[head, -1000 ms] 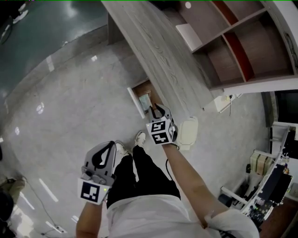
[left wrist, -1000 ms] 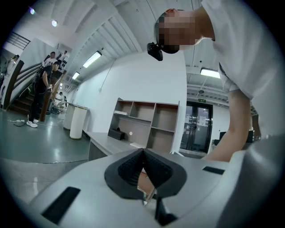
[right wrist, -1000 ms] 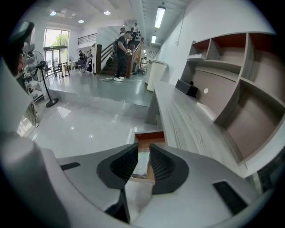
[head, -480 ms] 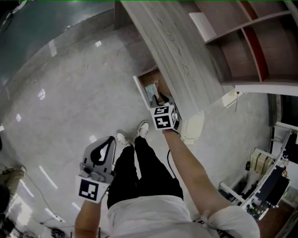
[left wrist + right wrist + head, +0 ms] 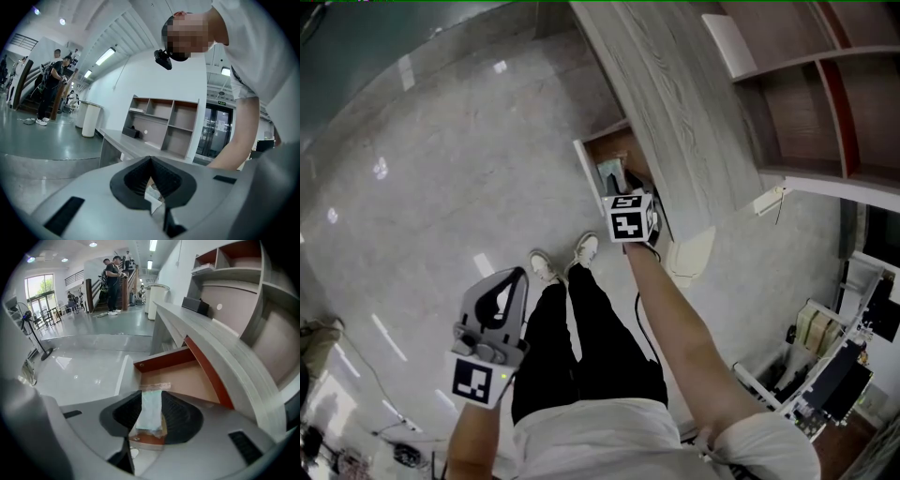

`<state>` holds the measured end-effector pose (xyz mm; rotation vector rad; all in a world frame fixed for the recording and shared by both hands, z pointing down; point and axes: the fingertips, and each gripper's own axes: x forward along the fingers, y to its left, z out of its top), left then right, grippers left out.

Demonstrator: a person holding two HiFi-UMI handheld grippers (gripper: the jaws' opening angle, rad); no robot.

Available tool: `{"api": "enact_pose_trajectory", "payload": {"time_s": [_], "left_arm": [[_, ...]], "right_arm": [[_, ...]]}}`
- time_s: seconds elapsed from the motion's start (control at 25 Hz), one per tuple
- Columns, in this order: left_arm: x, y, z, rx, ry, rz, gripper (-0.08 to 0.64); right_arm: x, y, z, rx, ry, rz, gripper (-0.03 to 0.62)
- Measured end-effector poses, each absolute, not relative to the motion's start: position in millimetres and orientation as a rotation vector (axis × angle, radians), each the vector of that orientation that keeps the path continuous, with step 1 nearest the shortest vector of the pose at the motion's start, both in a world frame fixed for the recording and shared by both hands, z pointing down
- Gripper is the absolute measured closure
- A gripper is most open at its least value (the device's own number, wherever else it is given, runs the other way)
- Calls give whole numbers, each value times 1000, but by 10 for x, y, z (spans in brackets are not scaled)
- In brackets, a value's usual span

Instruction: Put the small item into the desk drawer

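- Progress: drawer is pulled out from under the desk. The small item, a pale packet in clear wrap, is already over it.
- Where: the packet stands between the jaws of the right gripper. It is above the drawer's near end, close to the corner by the front panel. Can't tell if its lower end touches the drawer floor yet.
- R tongs: jaws are opening, fairly wide, w/ the packet between them. Pads look clear of its sides, so I'd judge the release is under way (not a firm hold any more).
- L tongs: left gripper hangs low, well apart from the desk. Tips are together w/ nothing between them, so it's idle.
- Left to do, prob.: let the packet settle flat on the drawer floor, then pull the R tongs back out. Pushing the drawer shut isn't asked for in the task.
- Writing: none legible on the packet. The marker cubes carry b/w square patterns only, no text. A green sign over the far doors is too small to read.
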<state>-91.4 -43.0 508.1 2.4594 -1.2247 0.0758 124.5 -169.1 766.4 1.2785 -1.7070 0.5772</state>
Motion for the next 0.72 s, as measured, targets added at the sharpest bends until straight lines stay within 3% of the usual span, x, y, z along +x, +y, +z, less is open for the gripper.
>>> {"api": "enact_pose_trajectory", "payload": {"time_s": [0.72], "left_arm": [[-1043,-545,5307,2394,-1244,89,543]], "right_arm": [[1380,-1871,7993,1301,-1552,647,416]]}}
